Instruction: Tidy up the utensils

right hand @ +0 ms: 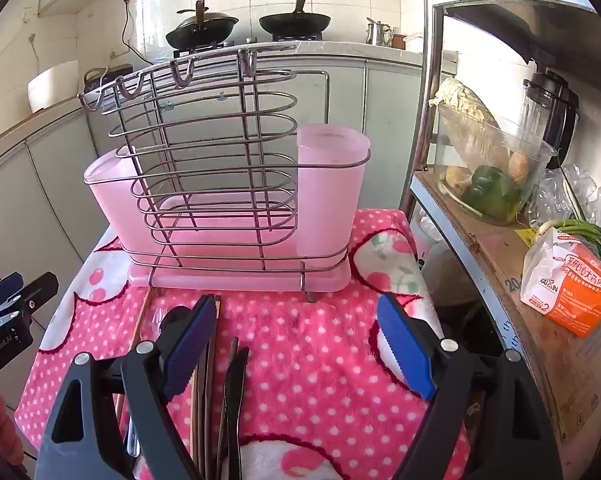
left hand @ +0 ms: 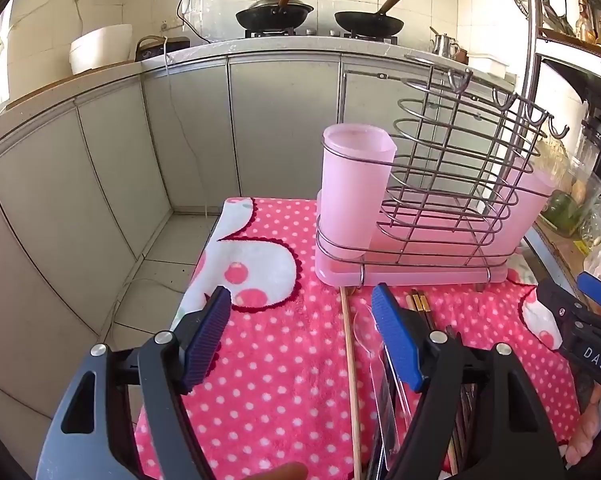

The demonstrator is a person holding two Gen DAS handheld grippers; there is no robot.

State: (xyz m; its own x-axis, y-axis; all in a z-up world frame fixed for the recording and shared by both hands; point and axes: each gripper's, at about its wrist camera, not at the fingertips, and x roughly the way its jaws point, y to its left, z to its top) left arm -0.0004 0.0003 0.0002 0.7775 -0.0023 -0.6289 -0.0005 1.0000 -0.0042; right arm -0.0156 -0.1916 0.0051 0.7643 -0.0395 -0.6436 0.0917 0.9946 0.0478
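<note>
- The utensils point(right hand: 228, 392), dark chopsticks, a clear spoon and a wooden stick, lay loose on the cloth point(right hand: 320, 360) before the rack point(right hand: 220, 184).
- Both the left gripper point(left hand: 300, 336) and the right gripper point(right hand: 296, 344) hung with fingers spread, empty.
- Pink dotted cloth; woks point(left hand: 274, 14) behind.

Two black woks point(left hand: 274, 14) at twelve o'clock on the stove; glass bowl of vegetables point(right hand: 490, 178) and orange carton point(right hand: 566, 286) at three o'clock.
</note>
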